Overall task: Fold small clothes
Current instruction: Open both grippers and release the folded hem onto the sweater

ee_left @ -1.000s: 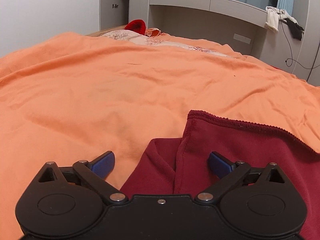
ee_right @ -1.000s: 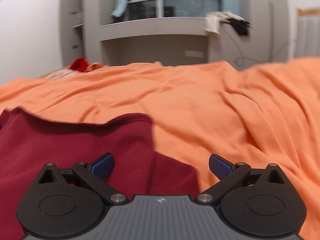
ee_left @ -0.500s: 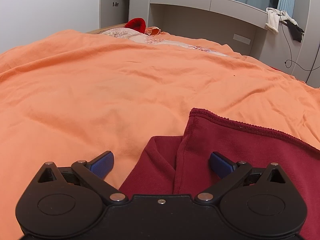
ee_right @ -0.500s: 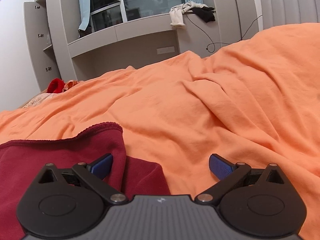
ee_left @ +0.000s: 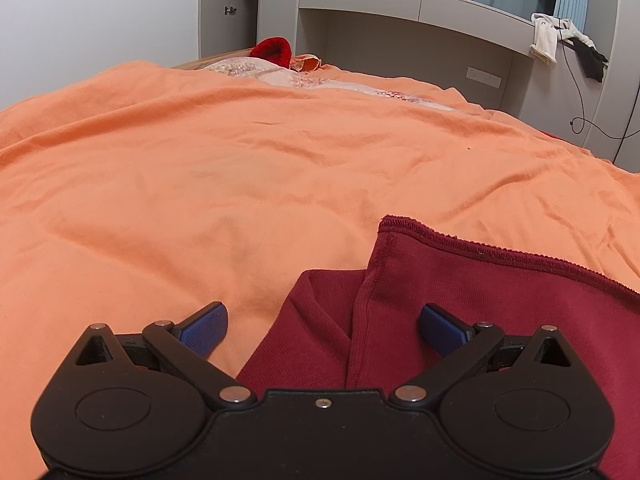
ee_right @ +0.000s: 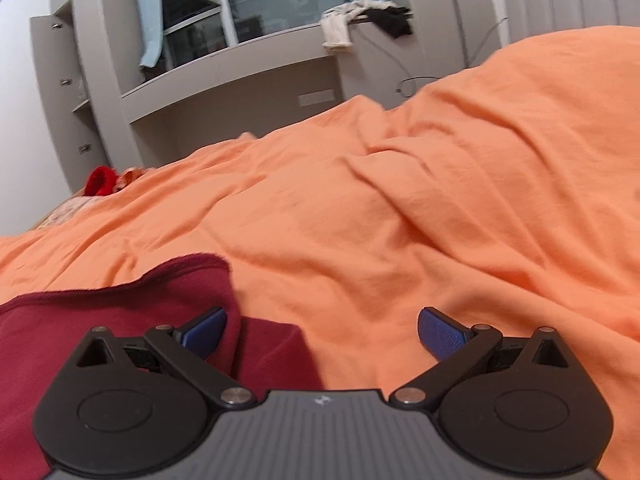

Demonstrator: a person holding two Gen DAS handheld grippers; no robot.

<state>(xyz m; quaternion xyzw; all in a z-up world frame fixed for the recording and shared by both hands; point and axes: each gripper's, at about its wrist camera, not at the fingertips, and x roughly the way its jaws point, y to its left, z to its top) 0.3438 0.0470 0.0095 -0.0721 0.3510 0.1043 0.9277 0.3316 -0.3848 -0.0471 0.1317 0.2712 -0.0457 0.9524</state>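
Observation:
A dark red knitted garment lies flat on the orange bedspread, its top layer folded over a lower one. My left gripper hovers open over the garment's left edge, one blue pad above the bedspread, the other above the red cloth. In the right wrist view the same garment fills the lower left. My right gripper stands open at the garment's right edge, its left pad over the cloth and its right pad over bare bedspread. Neither gripper holds anything.
A red item and a patterned pillow lie at the bed's far end. Grey cabinets and a shelf stand behind, with white and black cloths and a hanging cable. The bedspread bulges high at the right.
The right gripper has swung rightward and tilted, so the garment has slid toward the left of its view. The left gripper has barely moved. Both stay open.

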